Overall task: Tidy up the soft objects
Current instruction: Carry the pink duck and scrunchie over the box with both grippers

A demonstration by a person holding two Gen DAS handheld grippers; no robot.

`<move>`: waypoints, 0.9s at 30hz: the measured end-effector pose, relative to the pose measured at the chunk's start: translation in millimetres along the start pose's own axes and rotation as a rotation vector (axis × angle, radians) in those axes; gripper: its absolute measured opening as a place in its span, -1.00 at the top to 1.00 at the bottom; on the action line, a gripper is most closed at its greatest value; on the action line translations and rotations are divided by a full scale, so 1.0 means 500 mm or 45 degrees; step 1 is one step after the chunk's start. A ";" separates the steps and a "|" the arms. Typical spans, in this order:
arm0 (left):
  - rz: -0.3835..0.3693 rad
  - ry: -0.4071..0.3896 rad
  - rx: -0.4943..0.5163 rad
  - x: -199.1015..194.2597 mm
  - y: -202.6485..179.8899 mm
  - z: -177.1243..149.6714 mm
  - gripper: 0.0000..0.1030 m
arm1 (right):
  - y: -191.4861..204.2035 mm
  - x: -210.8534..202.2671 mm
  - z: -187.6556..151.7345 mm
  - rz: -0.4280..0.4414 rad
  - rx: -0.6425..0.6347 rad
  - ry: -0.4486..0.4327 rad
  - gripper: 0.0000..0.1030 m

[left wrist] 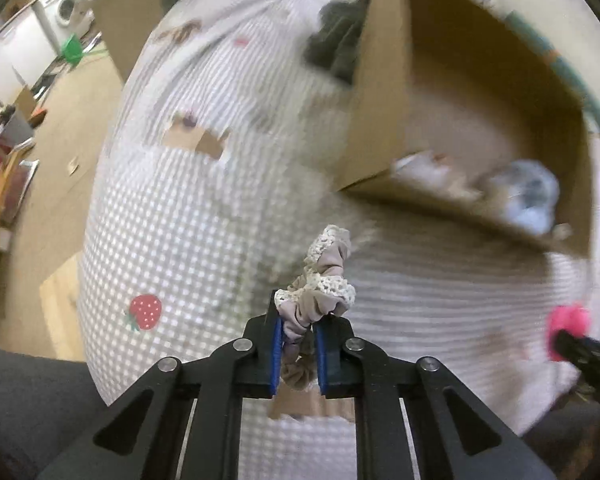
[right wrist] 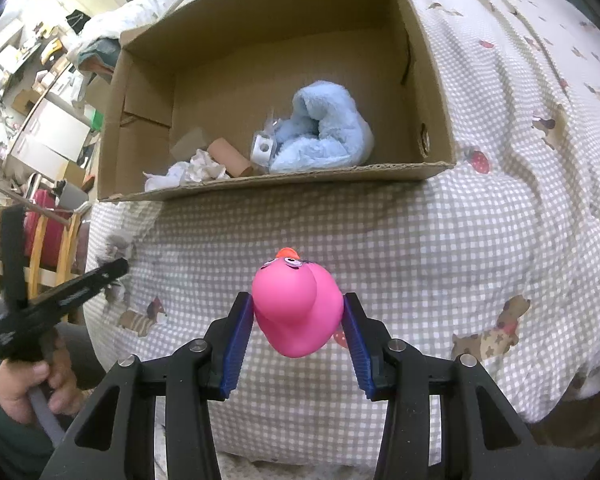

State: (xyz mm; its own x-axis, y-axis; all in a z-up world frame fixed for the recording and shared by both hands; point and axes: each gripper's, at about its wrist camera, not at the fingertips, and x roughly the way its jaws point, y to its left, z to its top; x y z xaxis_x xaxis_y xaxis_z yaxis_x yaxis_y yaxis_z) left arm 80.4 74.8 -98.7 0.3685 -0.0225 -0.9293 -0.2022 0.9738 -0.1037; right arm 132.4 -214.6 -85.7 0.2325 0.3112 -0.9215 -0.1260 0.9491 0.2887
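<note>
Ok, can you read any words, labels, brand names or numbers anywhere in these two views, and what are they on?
No readable text in either view.
Brown cardboard box: no print or label visible.
Checked bedspread: only strawberry and dog pictures, no words.
Pink rubber duck: a painted face, no lettering.
Black left tongs: faint markings on the arm, too small and blurred to read.

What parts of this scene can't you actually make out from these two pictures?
- Left wrist view: the cardboard box and its contents are motion-blurred; only a pale blue lump shows.
- Left wrist view: the scrunchie's lower end is hidden between the left gripper pads.
- Right wrist view: the pink duck's underside is hidden; the right gripper pads cover its flanks.
</note>
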 end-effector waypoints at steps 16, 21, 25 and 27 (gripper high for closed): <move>-0.088 -0.273 0.033 -0.181 -0.107 0.020 0.76 | 0.001 -0.107 -0.002 0.041 -0.011 -0.240 0.07; -0.094 -0.357 0.093 -0.217 -0.122 0.041 0.76 | 0.007 -0.161 0.007 0.027 -0.028 -0.379 0.07; -0.049 -0.430 0.150 -0.241 -0.140 0.058 0.76 | 0.009 -0.186 0.022 0.025 -0.034 -0.424 0.07; -0.066 -0.444 0.170 -0.245 -0.146 0.070 0.76 | 0.011 -0.194 0.032 0.040 -0.032 -0.439 0.07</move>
State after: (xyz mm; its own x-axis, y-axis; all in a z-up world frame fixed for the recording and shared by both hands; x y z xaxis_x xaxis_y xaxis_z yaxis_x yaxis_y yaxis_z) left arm 81.5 14.3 35.1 0.6667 -0.0166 -0.7451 -0.0633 0.9949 -0.0788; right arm 124.7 -238.8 9.6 0.5396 0.3428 -0.7690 -0.1609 0.9385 0.3054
